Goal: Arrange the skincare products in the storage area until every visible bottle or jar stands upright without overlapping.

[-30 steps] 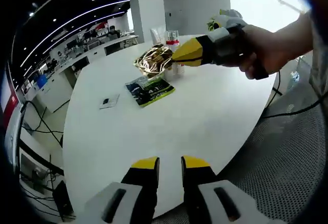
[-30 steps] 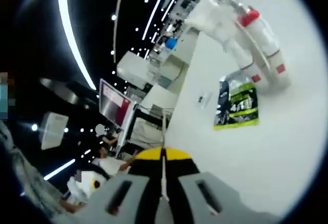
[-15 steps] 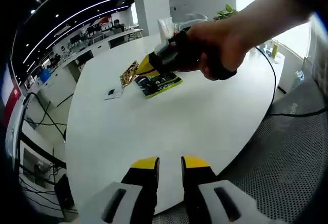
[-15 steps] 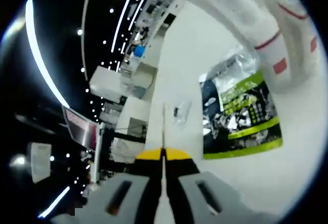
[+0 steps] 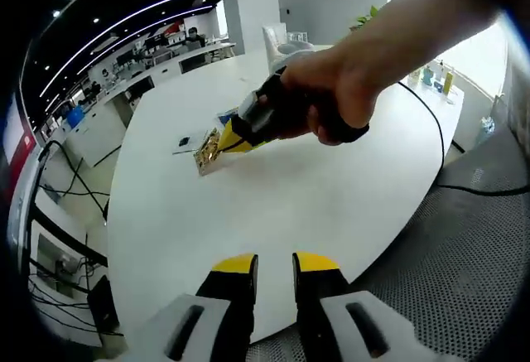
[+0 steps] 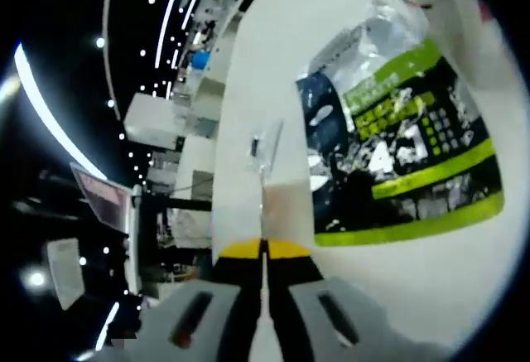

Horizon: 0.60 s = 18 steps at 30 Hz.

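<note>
White round table (image 5: 331, 205): my right gripper (image 6: 263, 250), jaws pressed together, pinching gold foil sachet (image 5: 207, 148) beside green-black pouch (image 6: 406, 171); left gripper (image 5: 273, 264) parted, holding nothing

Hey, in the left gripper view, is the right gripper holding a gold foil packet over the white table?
Yes, the right gripper, held in a person's hand, pinches a gold foil packet just above the white table.

so my left gripper (image 5: 272, 264) sits at the near edge of the table (image 5: 331, 188), nothing between its jaws. further in on the tabletop, my right gripper (image 5: 217, 144) has its tip touching the foil pouch (image 5: 207, 148). in the right gripper view a flat sachet (image 6: 397, 151) lies ahead to the right, a small clear packet (image 6: 263, 147) left of it.
</note>
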Available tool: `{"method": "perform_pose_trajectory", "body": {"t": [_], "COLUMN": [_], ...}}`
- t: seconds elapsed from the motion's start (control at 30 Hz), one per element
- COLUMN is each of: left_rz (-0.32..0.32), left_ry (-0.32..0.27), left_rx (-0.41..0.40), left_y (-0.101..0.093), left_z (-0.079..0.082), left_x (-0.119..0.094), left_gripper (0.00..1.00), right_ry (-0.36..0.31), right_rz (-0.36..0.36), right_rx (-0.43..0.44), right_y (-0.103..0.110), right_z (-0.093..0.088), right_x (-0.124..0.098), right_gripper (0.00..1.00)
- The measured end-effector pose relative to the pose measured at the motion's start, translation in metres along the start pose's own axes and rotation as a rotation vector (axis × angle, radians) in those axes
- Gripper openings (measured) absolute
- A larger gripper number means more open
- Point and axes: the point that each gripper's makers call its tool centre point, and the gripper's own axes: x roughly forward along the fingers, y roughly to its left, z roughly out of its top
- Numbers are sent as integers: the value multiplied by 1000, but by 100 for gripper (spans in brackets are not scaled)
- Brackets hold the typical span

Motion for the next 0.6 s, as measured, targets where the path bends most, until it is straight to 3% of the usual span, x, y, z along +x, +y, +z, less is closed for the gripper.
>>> {"method": "perform_pose_trajectory", "body": {"t": [0.23,0.6], "left_rz": [-2,-2], "left_ry": [12,20], "left_rx": [0,10], "left_y": [-1,-1], "left_z": [-2,-3], "left_x": [0,0], "left_gripper": [18,18], "right_ry": [-1,-4], "right_rz": [-21,-46], "right_rx": [60,66], "right_y": [-7,-12], "right_z": [-1,-4], "right_x": [2,-3], "right_gripper": [0,2]}}
